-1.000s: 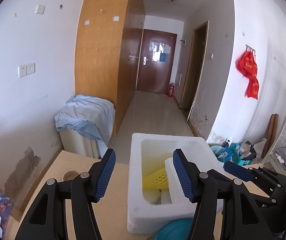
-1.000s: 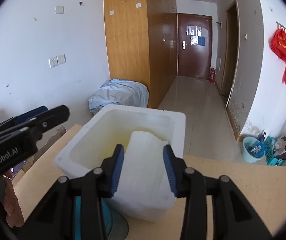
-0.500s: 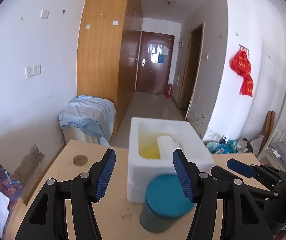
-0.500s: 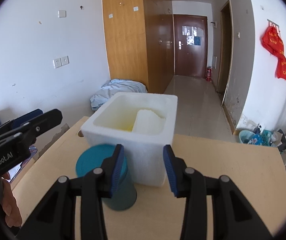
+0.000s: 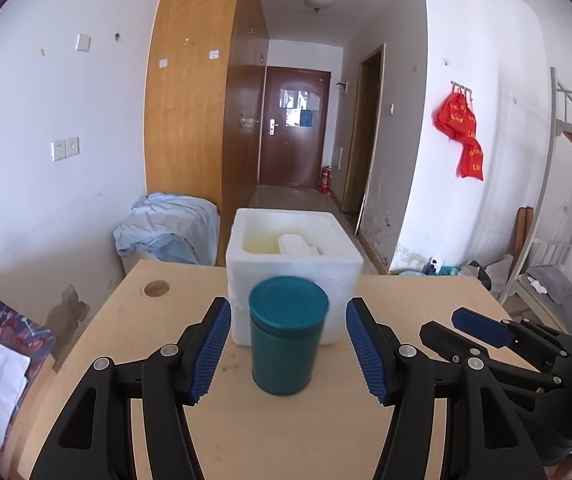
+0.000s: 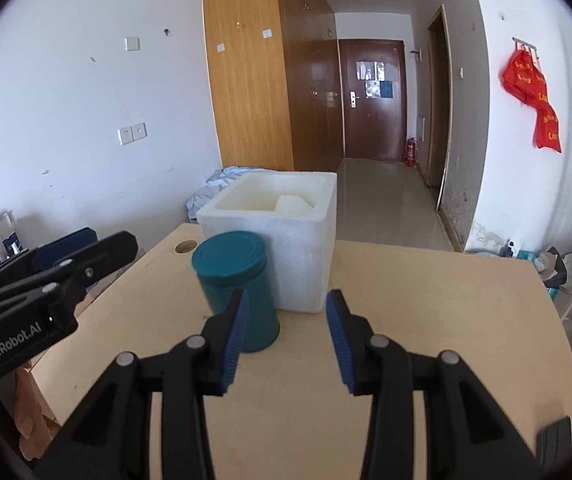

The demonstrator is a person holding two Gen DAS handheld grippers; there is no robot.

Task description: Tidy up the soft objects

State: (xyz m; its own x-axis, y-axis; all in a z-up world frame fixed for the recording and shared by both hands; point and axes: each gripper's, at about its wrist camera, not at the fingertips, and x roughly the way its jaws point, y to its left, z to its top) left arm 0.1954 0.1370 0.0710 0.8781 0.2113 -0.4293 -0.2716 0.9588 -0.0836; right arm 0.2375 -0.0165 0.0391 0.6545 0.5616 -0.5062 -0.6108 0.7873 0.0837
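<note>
Left of the foam box (image 5: 292,280), the left tongs (image 5: 288,350) stood agape and empty, flanking the teal canister (image 5: 286,344) that stood on the surface (image 5: 426,292) touching the box's front. The white soft pad (image 5: 296,243) lay inside the box. The right tongs (image 6: 287,334), likewise spread and empty, hovered nearer; a careless reach could have toppled the canister.

Left gripper (image 5: 288,350) wide open and empty, teal canister (image 5: 286,346) between its fingers, white foam box (image 5: 292,276) at bench (image 5: 158,320) far edge.
</note>
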